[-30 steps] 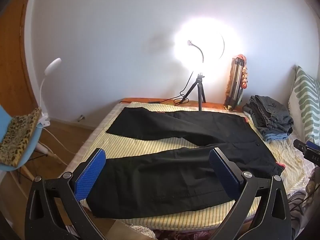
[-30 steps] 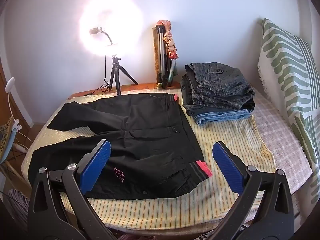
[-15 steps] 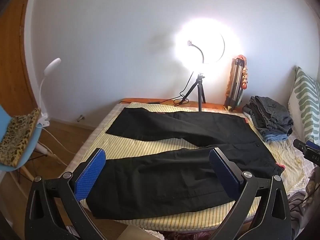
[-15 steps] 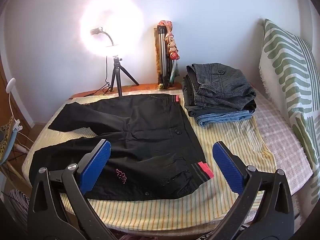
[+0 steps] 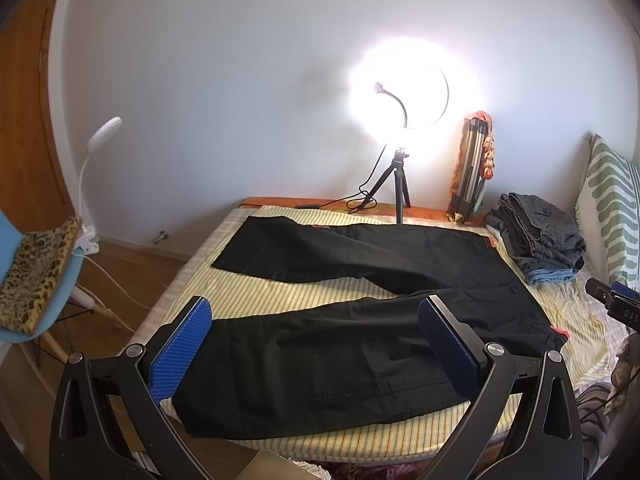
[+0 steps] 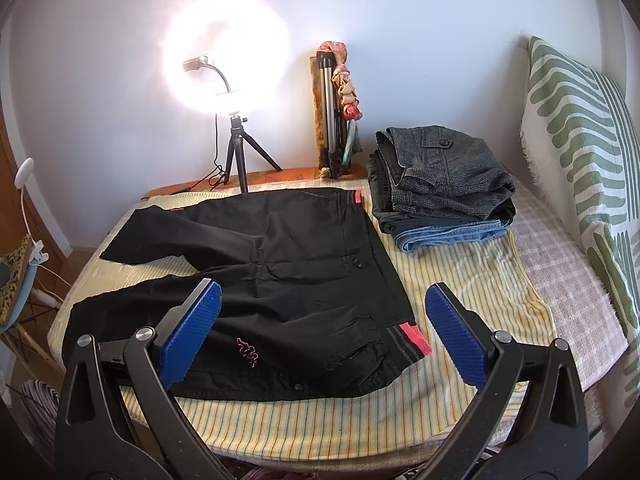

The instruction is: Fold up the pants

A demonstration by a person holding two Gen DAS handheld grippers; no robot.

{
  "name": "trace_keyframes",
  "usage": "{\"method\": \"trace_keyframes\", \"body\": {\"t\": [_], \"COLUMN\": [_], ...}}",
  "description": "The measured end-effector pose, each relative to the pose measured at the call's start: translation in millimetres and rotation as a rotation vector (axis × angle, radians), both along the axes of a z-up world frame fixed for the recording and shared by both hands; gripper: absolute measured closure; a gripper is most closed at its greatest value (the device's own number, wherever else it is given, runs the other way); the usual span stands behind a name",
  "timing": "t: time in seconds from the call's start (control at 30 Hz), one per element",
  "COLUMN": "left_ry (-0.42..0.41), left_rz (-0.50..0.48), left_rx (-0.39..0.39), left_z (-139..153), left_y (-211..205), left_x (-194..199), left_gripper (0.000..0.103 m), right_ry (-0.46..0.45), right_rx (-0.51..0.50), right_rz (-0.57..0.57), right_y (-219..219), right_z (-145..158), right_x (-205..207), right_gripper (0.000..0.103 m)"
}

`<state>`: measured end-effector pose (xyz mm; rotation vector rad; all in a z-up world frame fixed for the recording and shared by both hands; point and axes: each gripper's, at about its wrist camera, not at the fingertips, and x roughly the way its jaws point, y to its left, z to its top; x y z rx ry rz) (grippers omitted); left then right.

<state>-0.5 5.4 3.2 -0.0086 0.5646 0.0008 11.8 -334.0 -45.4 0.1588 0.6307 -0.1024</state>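
Note:
Black pants [image 5: 340, 304] [image 6: 280, 280] lie flat on the striped yellow cloth [image 6: 460, 280], legs spread apart toward the left, waistband with pink trim toward the right. A small pink logo [image 6: 247, 351] shows on the near leg. My left gripper [image 5: 316, 344] hovers open above the near leg, nothing between its blue pads. My right gripper [image 6: 322, 328] hangs open over the near hip and waistband corner [image 6: 414, 338], also empty. A black part of the right gripper [image 5: 614, 300] peeks in at the right edge of the left wrist view.
A stack of folded jeans and grey pants [image 6: 440, 184] sits at the back right. A lit ring light on a small tripod [image 6: 236, 128] and a folded tripod [image 6: 334, 120] stand against the wall. A green-patterned pillow [image 6: 580, 152] leans at right. A blue chair [image 5: 36, 280] stands left.
Both grippers have drifted slightly toward the bed; the pants sit a little lower in both views. Nothing was grasped and the pants have not moved.

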Motion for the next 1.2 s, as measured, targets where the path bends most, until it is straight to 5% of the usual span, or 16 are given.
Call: {"method": "trace_keyframes", "body": {"t": [1.2], "left_ry": [0.004], "left_rz": [-0.006], "left_rx": [-0.003], "left_z": [0.7], "left_y": [0.2], "left_x": [1.5], "left_gripper": [0.0], "right_ry": [0.001], "right_rx": [0.003], "right_rz": [0.003], "right_y": [5.2], "right_z": [-2.7], "right_x": [-0.4], "right_gripper": [0.0]}}
